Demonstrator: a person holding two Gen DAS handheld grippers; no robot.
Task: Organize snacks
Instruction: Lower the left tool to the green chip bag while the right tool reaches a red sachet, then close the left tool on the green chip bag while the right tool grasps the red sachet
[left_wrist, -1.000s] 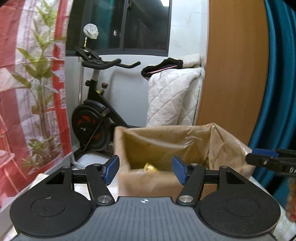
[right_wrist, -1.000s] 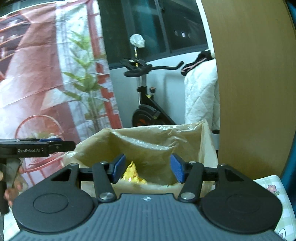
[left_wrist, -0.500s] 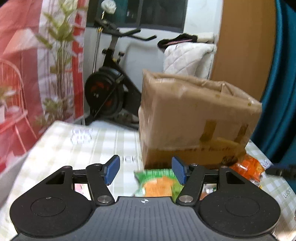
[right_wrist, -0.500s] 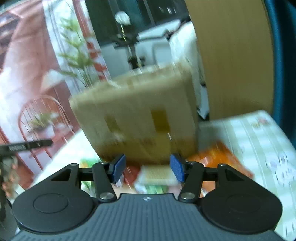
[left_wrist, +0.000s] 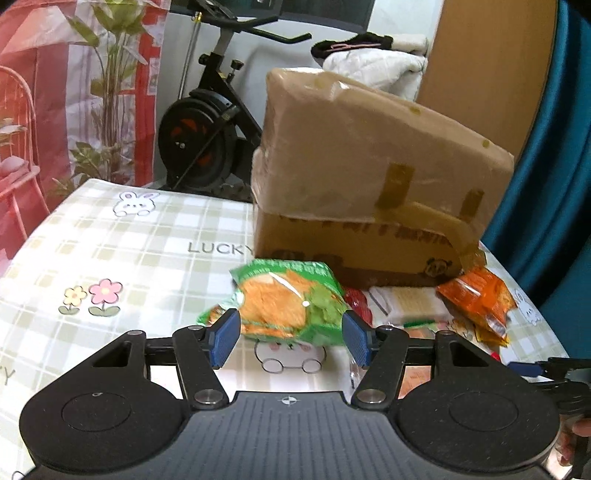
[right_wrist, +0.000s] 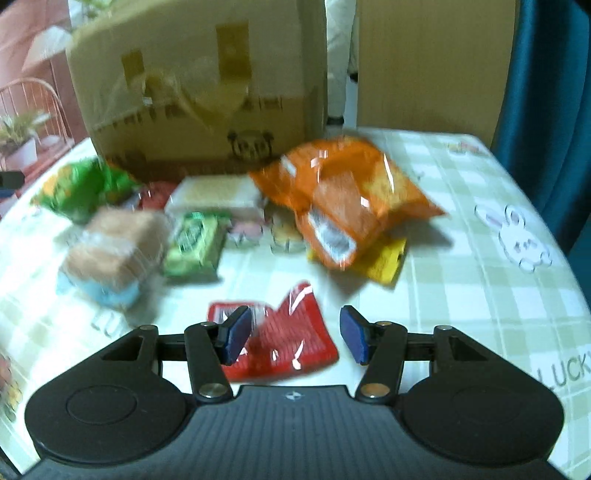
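We are holding the left gripper (left_wrist: 290, 336) spread wide, a green snack bag (left_wrist: 288, 299) just ahead; the right gripper (right_wrist: 295, 338), also released, is hovering over a red packet (right_wrist: 284, 339).

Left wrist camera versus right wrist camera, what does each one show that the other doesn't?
Only the left wrist view shows the exercise bike and the white quilt. Only the right wrist view shows the red packet between the open right gripper jaws, and the yellow packet. Both show the cardboard box, green snack bag, orange snack bag and checked tablecloth.
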